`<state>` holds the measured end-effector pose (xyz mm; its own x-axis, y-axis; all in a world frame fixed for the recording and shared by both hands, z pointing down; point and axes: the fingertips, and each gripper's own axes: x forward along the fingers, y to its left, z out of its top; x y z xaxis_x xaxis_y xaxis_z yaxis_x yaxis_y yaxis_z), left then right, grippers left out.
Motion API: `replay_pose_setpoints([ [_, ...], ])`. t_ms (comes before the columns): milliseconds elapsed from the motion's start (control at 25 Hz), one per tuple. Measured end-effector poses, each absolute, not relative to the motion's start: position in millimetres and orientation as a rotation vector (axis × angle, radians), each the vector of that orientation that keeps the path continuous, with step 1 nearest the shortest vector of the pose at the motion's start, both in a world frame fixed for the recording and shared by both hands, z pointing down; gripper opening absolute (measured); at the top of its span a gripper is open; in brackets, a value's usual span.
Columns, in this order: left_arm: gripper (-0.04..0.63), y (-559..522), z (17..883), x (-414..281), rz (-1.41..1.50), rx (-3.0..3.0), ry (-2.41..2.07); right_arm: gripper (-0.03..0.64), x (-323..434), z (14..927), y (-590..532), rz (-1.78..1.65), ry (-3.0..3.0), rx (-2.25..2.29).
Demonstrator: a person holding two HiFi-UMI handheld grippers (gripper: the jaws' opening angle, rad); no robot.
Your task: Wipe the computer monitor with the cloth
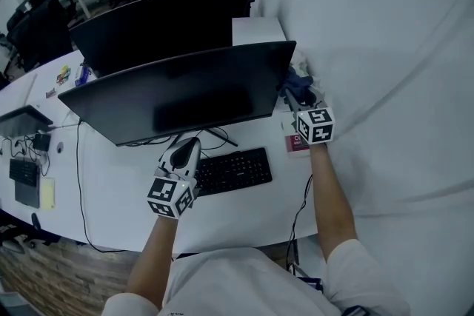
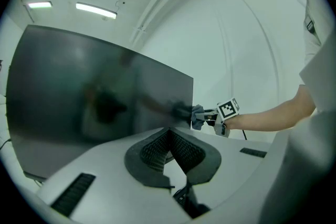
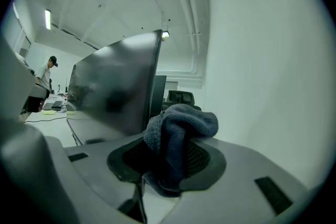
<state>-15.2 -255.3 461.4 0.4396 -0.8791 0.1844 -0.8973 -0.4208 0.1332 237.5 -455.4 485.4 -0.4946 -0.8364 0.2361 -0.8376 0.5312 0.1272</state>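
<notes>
I find a long white counter [image 1: 244, 214], smooth and matte, running left to right beneath me. On it stands the computer monitor [image 1: 185, 92], a wide, thin, dark panel with a glossy face. Its long axis lies along the counter and its screen is turned toward me. A second dark monitor [image 1: 155, 26] stands behind it. Only the head view shows the flat black keyboard [image 1: 233, 170] in front of the stand. Only the left gripper view shows the screen [image 2: 100, 107] head-on, with dim reflections across the glass. The right gripper view sees the panel [image 3: 115, 86] edge-on at a slant, with a person [image 3: 47, 73] standing far off at the left. The left gripper [image 1: 187, 146] hangs low over the counter beside the keyboard. In its own view its ribbed dark pads [image 2: 169, 132] are pressed together with nothing between them. The right gripper [image 1: 296, 96] is at the monitor's right edge, its jaws clamped on the cloth [image 3: 178, 131], a soft, nubby blue-grey bundle that bulges above the pads. From the left gripper view the cloth [image 2: 198, 116] sits against the right edge of the screen.
</notes>
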Motion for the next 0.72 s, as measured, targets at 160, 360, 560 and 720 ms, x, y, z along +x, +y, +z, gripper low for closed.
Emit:
replay_pose_setpoints([
  [160, 0.005, -251.7, 456.9, -17.3, 0.116, 2.492, -1.549, 0.152, 238.6, 453.7, -455.9, -0.042, -2.530, 1.431],
  [360, 0.005, -247.6, 453.4, -21.0, 0.104, 2.506, -1.545, 0.152, 236.0, 417.6, -462.9, -0.132, -2.525, 1.452],
  [560, 0.005, -246.7, 446.6, -22.2, 0.089, 2.526, -1.534, 0.152, 235.1, 377.6, -467.1, -0.219, -2.533, 1.469],
  [720, 0.005, -249.3, 440.9, -26.8, 0.073, 2.528, -1.533, 0.152, 231.2, 353.1, -469.6, -0.283, -2.520, 1.464],
])
